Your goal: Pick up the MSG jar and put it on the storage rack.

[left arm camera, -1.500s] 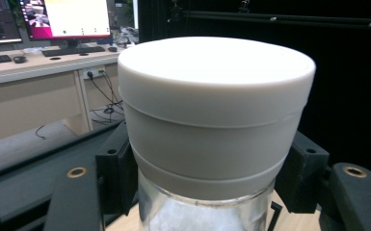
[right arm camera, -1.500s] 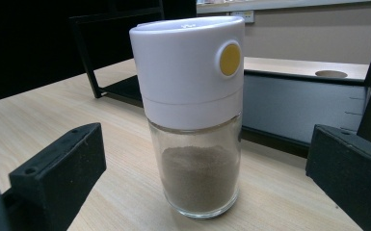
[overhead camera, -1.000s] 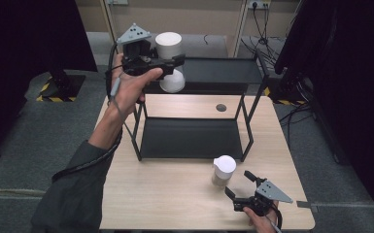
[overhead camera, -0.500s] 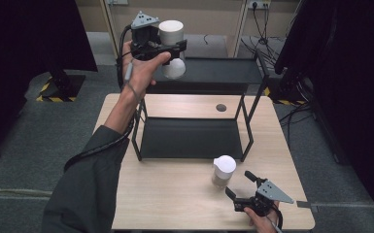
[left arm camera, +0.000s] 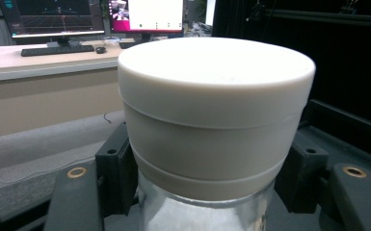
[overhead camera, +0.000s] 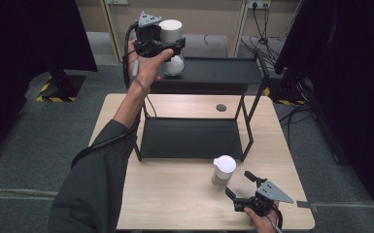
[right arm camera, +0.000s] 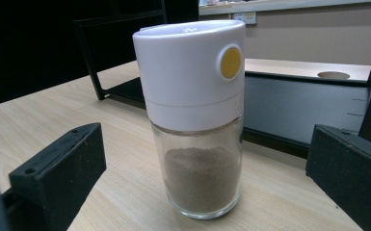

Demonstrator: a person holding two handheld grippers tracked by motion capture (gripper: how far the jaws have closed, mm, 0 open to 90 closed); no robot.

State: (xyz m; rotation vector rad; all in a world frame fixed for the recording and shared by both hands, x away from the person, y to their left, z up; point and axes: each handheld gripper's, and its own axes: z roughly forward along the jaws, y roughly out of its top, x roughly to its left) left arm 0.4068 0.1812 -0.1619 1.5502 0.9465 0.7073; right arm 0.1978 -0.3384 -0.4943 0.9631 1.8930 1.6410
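My left gripper (overhead camera: 174, 46) is raised over the left end of the black rack's top shelf (overhead camera: 223, 73), shut on a glass jar (overhead camera: 175, 65) with a broad white lid (left arm camera: 217, 91). Its jaws clamp the glass just under the lid. The jar stands upright; whether its base touches the shelf I cannot tell. Near the table's front right my right gripper (overhead camera: 238, 183) rests open. A glass shaker (right arm camera: 202, 178) with a white cap, a yellow button and brown powder stands just ahead of its jaws, untouched. That shaker (overhead camera: 223, 171) sits on the wooden table (overhead camera: 175, 204).
The two-tier black rack has a low shelf (overhead camera: 189, 138) on the table's middle, framed by thin posts. A round cable hole (overhead camera: 221, 107) lies behind it. Dark curtains stand at both sides, and grey floor surrounds the table.
My left hand has carried the jar farther back and a little to the right, over the top shelf. The right gripper and the shaker have stayed put.
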